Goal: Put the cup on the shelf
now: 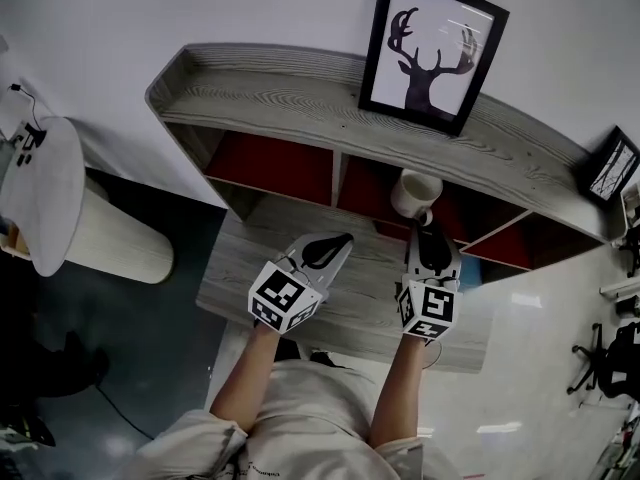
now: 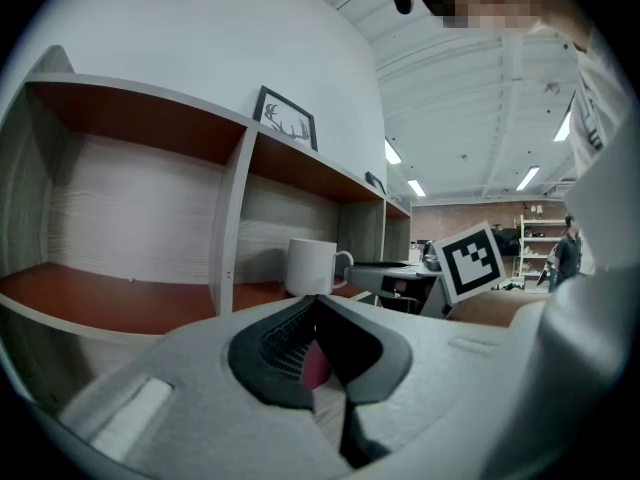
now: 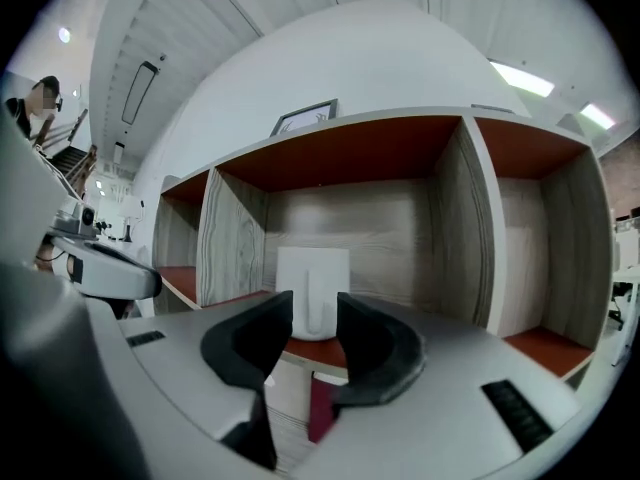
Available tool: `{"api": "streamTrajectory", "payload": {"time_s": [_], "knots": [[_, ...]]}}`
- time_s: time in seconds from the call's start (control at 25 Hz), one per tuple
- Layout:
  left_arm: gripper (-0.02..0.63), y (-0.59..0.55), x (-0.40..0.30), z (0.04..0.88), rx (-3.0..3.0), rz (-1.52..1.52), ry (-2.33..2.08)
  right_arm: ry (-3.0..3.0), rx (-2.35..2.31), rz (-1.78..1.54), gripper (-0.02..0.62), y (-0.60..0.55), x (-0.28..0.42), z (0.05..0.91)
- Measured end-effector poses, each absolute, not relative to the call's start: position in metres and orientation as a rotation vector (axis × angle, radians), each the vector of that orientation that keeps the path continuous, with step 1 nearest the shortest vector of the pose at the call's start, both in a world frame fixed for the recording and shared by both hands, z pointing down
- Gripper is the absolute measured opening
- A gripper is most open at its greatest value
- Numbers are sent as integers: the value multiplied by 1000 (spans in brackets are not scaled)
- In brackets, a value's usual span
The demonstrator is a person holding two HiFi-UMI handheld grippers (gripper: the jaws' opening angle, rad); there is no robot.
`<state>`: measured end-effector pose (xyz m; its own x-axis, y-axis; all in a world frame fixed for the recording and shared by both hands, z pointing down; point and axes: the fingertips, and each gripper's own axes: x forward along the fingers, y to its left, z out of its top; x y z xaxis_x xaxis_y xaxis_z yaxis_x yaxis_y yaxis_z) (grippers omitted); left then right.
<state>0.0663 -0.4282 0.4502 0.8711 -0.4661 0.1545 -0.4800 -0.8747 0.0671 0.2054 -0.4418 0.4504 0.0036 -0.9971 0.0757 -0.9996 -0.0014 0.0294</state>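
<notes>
Left gripper (image 1: 328,250) and right gripper (image 1: 431,240): pale grey moulded shells, black pads (image 2: 270,358) ribbed on the inner face. Each carries a cube (image 1: 285,298) faced with black-and-white square markers. Person wears a pale top (image 1: 300,403), sleeves (image 1: 195,443) bunched near the elbows.

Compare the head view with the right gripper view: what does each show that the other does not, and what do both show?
Only the head view: the deer silhouette in the framed picture, the shelf's top board, the person's forearms and a round white table.
Only the right gripper view: the handle of the white cup facing the camera, and the wooden back wall of its compartment.
Both: the cup standing in the middle compartment, with the right gripper just in front of it, jaws apart.
</notes>
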Motion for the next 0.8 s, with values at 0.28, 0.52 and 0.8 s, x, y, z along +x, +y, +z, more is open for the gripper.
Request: {"api": "streamTrajectory", "payload": {"time_s": [0.28, 0.52, 0.8], "knots": [[9, -418, 86, 440, 2968, 239, -690, -2127, 2209, 81, 147, -411, 208, 451], [9, -410, 97, 423, 3064, 242, -642, -2052, 2307, 65, 146, -379, 209, 444], [9, -393, 86, 403, 3112, 201, -591, -1985, 2418, 54, 76, -354, 181, 429]]}}
